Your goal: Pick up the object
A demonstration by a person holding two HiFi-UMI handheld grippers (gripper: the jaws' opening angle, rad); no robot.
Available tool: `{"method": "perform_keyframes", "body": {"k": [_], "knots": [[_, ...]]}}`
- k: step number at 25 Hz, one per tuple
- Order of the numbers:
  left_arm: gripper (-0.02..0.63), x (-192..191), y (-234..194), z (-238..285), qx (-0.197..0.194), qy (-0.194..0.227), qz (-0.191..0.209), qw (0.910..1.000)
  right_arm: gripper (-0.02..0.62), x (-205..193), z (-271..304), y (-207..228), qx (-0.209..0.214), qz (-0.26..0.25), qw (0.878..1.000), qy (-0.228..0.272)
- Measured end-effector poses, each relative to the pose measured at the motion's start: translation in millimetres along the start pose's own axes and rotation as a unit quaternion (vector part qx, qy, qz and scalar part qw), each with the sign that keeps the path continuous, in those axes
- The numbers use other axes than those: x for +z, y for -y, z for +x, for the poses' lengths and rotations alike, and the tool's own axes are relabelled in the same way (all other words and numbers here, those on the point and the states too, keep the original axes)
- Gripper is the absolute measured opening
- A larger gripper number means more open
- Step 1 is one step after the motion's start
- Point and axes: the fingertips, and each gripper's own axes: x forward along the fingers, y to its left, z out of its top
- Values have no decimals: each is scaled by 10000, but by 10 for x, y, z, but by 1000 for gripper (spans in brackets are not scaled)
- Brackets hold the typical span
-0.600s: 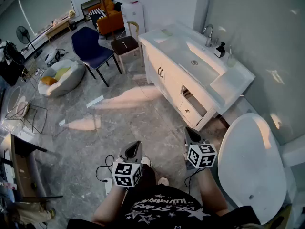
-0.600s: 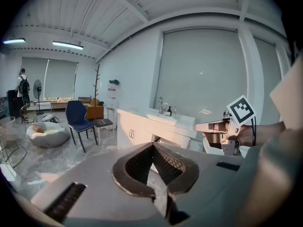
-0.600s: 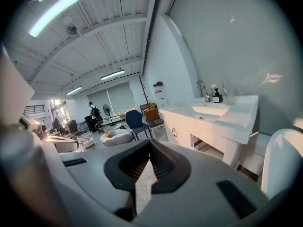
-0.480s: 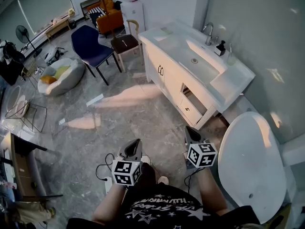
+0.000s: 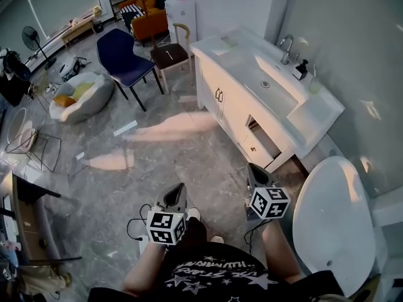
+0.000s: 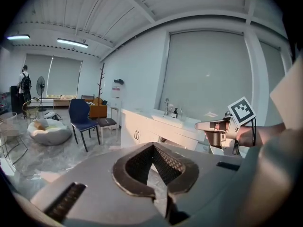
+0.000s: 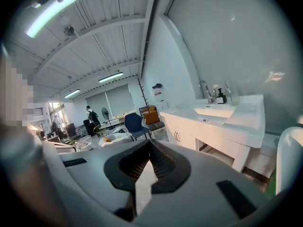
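Note:
My left gripper (image 5: pixel 178 191) is held low in front of the person's body, above the grey marble floor (image 5: pixel 176 150), its jaws shut with nothing between them. My right gripper (image 5: pixel 254 171) hangs beside it to the right, also shut and empty, and points toward the white vanity (image 5: pixel 221 99). In the left gripper view the left gripper (image 6: pixel 153 146) has its pads together, and the right gripper (image 6: pixel 213 125) shows at the right with its marker cube. In the right gripper view the right gripper (image 7: pixel 150 143) is closed. No gripper touches anything.
The vanity has a sink (image 5: pixel 271 74), a faucet (image 5: pixel 286 43), a soap bottle (image 5: pixel 302 69) and an open drawer (image 5: pixel 264 138). A white bathtub (image 5: pixel 334 219) lies at the right. A blue chair (image 5: pixel 123 56), a wooden chair (image 5: pixel 170 56) and a bean bag (image 5: pixel 79 98) stand further off. Cables (image 5: pixel 135 226) lie by the feet.
The head view has shifted a little, so the vanity and tub now sit slightly further right and lower. Both grippers stay almost where they were, still shut.

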Motion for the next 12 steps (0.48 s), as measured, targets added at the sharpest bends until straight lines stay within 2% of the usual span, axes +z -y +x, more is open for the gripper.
{"method": "perform_keyframes", "body": {"k": [7,8,9,12], "knots": [[16,440,-695,466,-102,162,60,9998,18,410,820,-191,-37,106,9998,167],[16,498,-807,533,-116,186,70,9997,44,458,960,-222,-41,96,9998,152],[15,550,-922,595,-124,213,67,9997,104,496,1099,-251,-47,92,9999,130],[15,662,-1258,757,-142,298,30,9995,199,573,1481,-331,-97,175,9997,103]]}}
